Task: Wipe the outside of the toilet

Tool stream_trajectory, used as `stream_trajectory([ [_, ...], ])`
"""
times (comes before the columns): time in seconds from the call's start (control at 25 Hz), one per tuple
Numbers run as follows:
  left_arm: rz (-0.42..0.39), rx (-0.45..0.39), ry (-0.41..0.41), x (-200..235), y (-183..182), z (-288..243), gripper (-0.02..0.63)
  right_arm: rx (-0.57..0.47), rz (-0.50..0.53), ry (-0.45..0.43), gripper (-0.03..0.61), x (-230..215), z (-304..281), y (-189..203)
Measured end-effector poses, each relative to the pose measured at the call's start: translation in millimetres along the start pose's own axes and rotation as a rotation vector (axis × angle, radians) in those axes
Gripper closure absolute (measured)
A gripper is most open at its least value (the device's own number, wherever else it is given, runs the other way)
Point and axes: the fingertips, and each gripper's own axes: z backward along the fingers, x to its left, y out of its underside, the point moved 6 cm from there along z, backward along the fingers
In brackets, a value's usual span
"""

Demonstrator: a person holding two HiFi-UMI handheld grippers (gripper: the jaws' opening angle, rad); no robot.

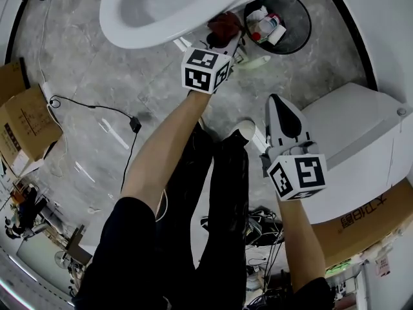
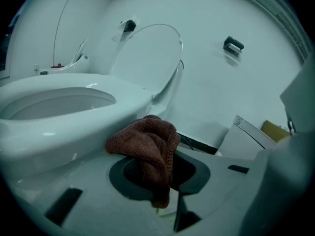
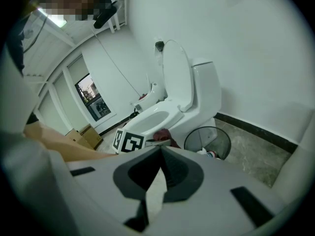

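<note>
— Pinching what, the left claw (image 2: 157,181)?

— A brown terry-cloth rag (image 2: 147,141). Its jaws are closed on the lower folds, and the bunched top of the rag spills over them.

— And where is that rag?

— Pressed against the outside of the white ceramic toilet (image 2: 59,127), on the side of the bowl just under the rim. The left gripper view shows the fabric touching the porcelain there. The seat is down and the lid is raised against the cistern.

— What about the right claw (image 3: 160,154)?

— Its jaws are pressed together at the tips with nothing between them. In the head view it hangs well apart from the bowl, over the grey marbled floor (image 1: 90,70) and just beside a white box-shaped unit (image 1: 361,134).

— Anything near the toilet?

— A round black wire-mesh wastebasket (image 1: 297,24) with some rubbish in it stands on the floor just beside the bowl, close to the rag. A thin black cable (image 1: 97,107) trails across the floor on the left, and brown cardboard boxes (image 1: 26,124) sit at the left edge.

— And the person?

— Both bare forearms reach forward, and dark trouser legs stand between them.
</note>
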Motion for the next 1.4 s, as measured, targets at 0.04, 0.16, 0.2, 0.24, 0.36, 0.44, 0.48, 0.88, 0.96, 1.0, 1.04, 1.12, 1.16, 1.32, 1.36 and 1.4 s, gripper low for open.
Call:
stream_trajectory([
  [0.04, -0.005, 0.004, 0.002, 0.7, 4.3, 8.9, 0.531, 0.002, 0.007, -0.007, 0.575, 4.6, -3.4, -0.1],
  [0.16, -0.005, 0.015, -0.002, 7.2, 19.8, 33.9, 0.531, 0.012, 0.023, -0.024, 0.575, 19.7, -14.9, 0.5],
  [0.2, 0.003, 0.012, -0.01, 12.5, 24.4, 43.7, 0.531, 0.017, 0.033, -0.033, 0.575, 25.7, -19.3, 0.5],
  [0.24, 0.014, 0.008, -0.021, 19.0, 29.2, 54.0, 0.531, 0.024, 0.045, -0.042, 0.575, 32.0, -23.8, 0.5],
  [0.36, 0.043, 0.01, -0.061, 41.2, 47.9, 84.2, 0.531, 0.047, 0.081, -0.068, 0.575, 50.0, -37.0, 2.1],
  [0.44, 0.06, 0.018, -0.095, 59.6, 62.0, 103.1, 0.531, 0.057, 0.099, -0.079, 0.576, 61.7, -45.8, 6.2],
  [0.48, 0.072, 0.021, -0.117, 69.9, 68.9, 112.1, 0.531, 0.065, 0.107, -0.083, 0.576, 67.3, -50.6, 9.7],
  [0.88, 0.154, 0.042, -0.317, 163.6, 118.2, 169.5, 0.529, 0.186, 0.151, -0.124, 0.575, 102.6, -106.2, 65.5],
  [0.96, 0.191, 0.032, -0.37, 182.5, 124.4, 174.0, 0.529, 0.214, 0.144, -0.115, 0.575, 104.8, -110.8, 79.3],
  [1.0, 0.204, 0.021, -0.398, 192.5, 125.2, 175.4, 0.529, 0.223, 0.141, -0.11, 0.575, 105.2, -112.2, 84.3],
  [1.04, 0.209, 0.009, -0.42, 202.1, 123.8, 175.6, 0.529, 0.228, 0.14, -0.104, 0.575, 105.0, -113.4, 87.4],
  [1.12, 0.203, -0.02, -0.441, 216.1, 114.9, 172.5, 0.529, 0.224, 0.139, -0.094, 0.575, 102.8, -114.9, 88.3],
  [1.16, 0.197, -0.031, -0.439, 218.8, 109.9, 169.7, 0.529, 0.22, 0.135, -0.089, 0.575, 101.0, -114.6, 87.4],
  [1.32, 0.175, -0.035, -0.438, 212.8, 108.6, 159.9, 0.53, 0.209, 0.119, -0.066, 0.576, 90.1, -109.2, 83.8],
  [1.36, 0.171, -0.031, -0.437, 209.9, 110.0, 156.6, 0.531, 0.207, 0.117, -0.063, 0.575, 86.9, -108.6, 82.7],
  [1.4, 0.169, -0.025, -0.431, 206.5, 110.8, 151.9, 0.532, 0.204, 0.117, -0.06, 0.575, 83.3, -108.3, 81.6],
])
